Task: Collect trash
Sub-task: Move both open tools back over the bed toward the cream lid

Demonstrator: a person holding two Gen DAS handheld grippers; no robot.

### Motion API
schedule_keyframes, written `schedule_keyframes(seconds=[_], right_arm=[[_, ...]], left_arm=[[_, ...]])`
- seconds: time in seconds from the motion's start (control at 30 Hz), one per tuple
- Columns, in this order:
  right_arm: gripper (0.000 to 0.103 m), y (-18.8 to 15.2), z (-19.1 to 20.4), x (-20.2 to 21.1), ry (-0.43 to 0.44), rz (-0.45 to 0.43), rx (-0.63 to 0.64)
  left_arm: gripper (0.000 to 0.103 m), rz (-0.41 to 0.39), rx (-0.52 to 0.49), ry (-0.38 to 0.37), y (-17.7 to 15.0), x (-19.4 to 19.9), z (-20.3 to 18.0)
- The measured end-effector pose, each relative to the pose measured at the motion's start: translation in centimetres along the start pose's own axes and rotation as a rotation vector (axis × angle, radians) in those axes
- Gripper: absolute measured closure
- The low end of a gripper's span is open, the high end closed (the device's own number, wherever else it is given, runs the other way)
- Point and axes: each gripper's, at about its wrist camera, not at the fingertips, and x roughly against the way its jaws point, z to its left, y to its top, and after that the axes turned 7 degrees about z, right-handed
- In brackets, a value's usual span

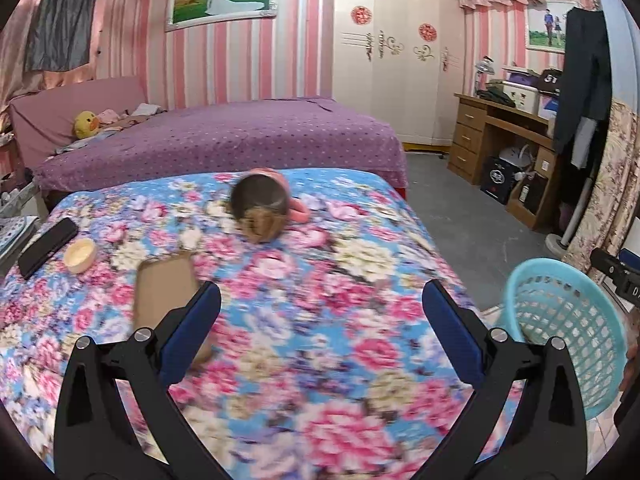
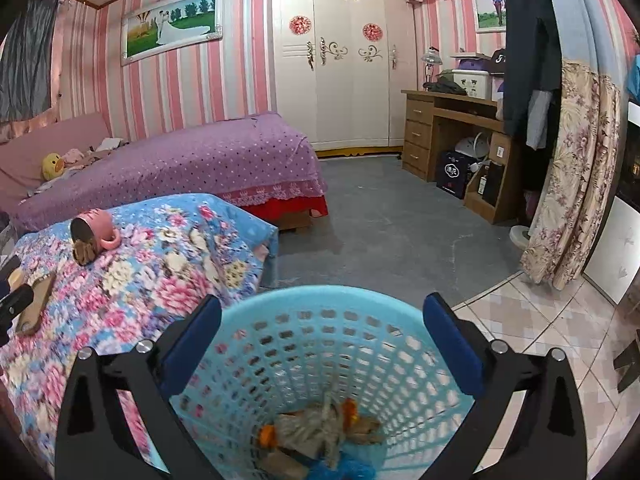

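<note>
A light blue plastic basket point(image 2: 320, 360) stands beside the floral-covered table point(image 1: 320, 340), with crumpled trash point(image 2: 320, 428) in its bottom. It also shows at the right in the left wrist view point(image 1: 568, 320). My right gripper point(image 2: 322, 328) is open and empty, directly above the basket. My left gripper point(image 1: 320, 312) is open and empty above the table. On the table lie a brown cardboard piece point(image 1: 166, 292), a tipped pink mug point(image 1: 264, 200) with a brown crumpled scrap point(image 1: 262, 226) at its mouth, a small cream lid point(image 1: 80, 255) and a black phone point(image 1: 48, 246).
A purple bed point(image 1: 224, 140) with a yellow duck toy point(image 1: 86, 123) lies behind the table. A white wardrobe point(image 1: 392, 52) and a wooden desk point(image 1: 500, 140) stand at the back right. Grey floor point(image 2: 392, 224) meets pale tiles point(image 2: 560, 320) near the basket.
</note>
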Motion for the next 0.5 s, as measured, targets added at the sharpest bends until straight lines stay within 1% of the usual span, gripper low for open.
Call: schedule_keyframes(seconds=[0.27,0.37,0.5], right_arm=[[0.005,1.2,5.8,-1.3,0.046,0.008,0.015],[0.005,1.4,7.9,-1.7,0.071,0.015,0.015],[0.005,1.7,11.4,-2.4,0.089,0.023,0.048]], left_arm=[[0.006,-0.022,0.03,0.068,1.7,0.0,6.3],[0.006,-0.021,0.055,0.093,2.0,-0.3,9.1],[0.006,-0.022,0.088,0.124,1.9,-0.7,12.5]])
